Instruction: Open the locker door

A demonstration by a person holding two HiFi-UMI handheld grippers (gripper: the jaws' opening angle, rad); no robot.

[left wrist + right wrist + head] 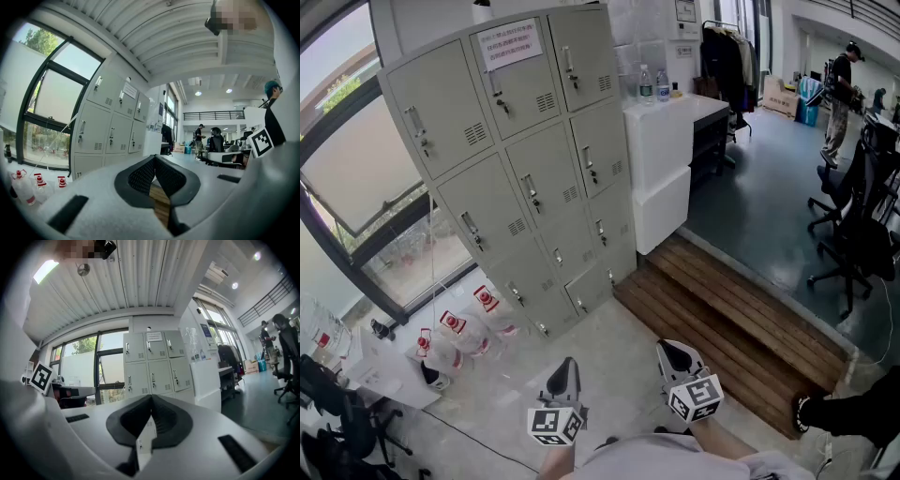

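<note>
A grey bank of lockers (525, 169) stands ahead by the window, every door closed, each with a small handle and vent. A paper notice (509, 44) is stuck on the top middle door. The lockers also show far off in the left gripper view (110, 124) and the right gripper view (157, 364). My left gripper (565, 370) and right gripper (675, 352) are held low near my body, well short of the lockers. Both have their jaws shut with nothing between them.
Several clear water jugs with red labels (459, 333) sit on the floor left of the lockers. A white counter (661, 159) with bottles adjoins on the right. A wooden step (741, 328) drops to a dark floor with office chairs (853, 225); a person (841, 94) stands far off.
</note>
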